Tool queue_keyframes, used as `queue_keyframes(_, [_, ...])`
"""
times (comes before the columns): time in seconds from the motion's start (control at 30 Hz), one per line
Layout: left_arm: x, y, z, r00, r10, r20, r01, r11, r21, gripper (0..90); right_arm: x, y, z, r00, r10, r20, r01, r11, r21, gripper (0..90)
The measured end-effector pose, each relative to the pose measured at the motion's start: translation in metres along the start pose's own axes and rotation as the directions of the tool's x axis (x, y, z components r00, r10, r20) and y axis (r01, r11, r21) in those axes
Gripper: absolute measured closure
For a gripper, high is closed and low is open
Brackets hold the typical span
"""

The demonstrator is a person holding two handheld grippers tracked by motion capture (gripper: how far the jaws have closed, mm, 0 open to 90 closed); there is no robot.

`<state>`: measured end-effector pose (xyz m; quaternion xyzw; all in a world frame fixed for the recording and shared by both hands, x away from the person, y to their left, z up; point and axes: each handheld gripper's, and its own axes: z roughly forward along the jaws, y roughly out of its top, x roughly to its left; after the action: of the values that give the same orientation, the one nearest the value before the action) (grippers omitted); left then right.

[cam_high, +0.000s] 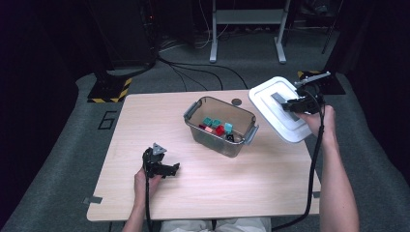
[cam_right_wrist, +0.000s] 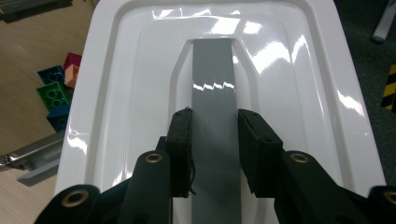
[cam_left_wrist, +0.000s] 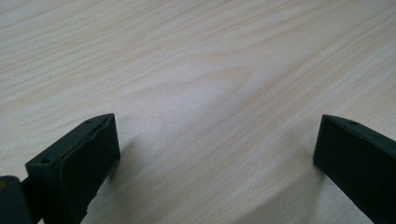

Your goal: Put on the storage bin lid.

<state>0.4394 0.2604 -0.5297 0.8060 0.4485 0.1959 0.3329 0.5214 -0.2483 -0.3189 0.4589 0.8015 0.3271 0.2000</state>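
Observation:
A white box lid (cam_high: pixel 278 111) with a grey handle strip (cam_right_wrist: pixel 213 84) hangs tilted above the table's right edge. My right gripper (cam_high: pixel 292 105) is shut on that grey handle; its black pads (cam_right_wrist: pixel 180 140) press the strip from both sides. A clear plastic box (cam_high: pixel 220 125) with grey latches stands in the middle of the table and holds several coloured bricks (cam_high: pixel 216 126). My left gripper (cam_high: pixel 169 169) rests low over the wooden table (cam_left_wrist: pixel 196 70) near the front left, jaws wide apart with nothing between them.
A small dark round disc (cam_high: pixel 236 102) lies on the table behind the box. Past the table's far edge are cables, a stand with yellow-black tape (cam_high: pixel 111 89) and a grey metal frame (cam_high: pixel 246 29). Bare wood lies between my left gripper and the box.

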Motion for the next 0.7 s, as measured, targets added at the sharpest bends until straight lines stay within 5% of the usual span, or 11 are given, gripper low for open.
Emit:
queue_keyframes(0.37, [0.000, 0.000, 0.000, 1.0000, 0.002, 0.003, -0.002, 1.0000, 0.003, 0.1, 0.025, 0.022, 0.014, 0.9954, -0.058, -0.077, 0.057, 0.998, -0.004, 66.8])
queue_keyframes(0.7, [0.001, 0.000, 0.000, 1.0000, 0.007, 0.004, -0.007, 0.9999, 0.007, 0.1, 0.051, 0.041, 0.031, 0.9818, -0.123, -0.145, 0.122, 0.992, -0.016, 66.8])
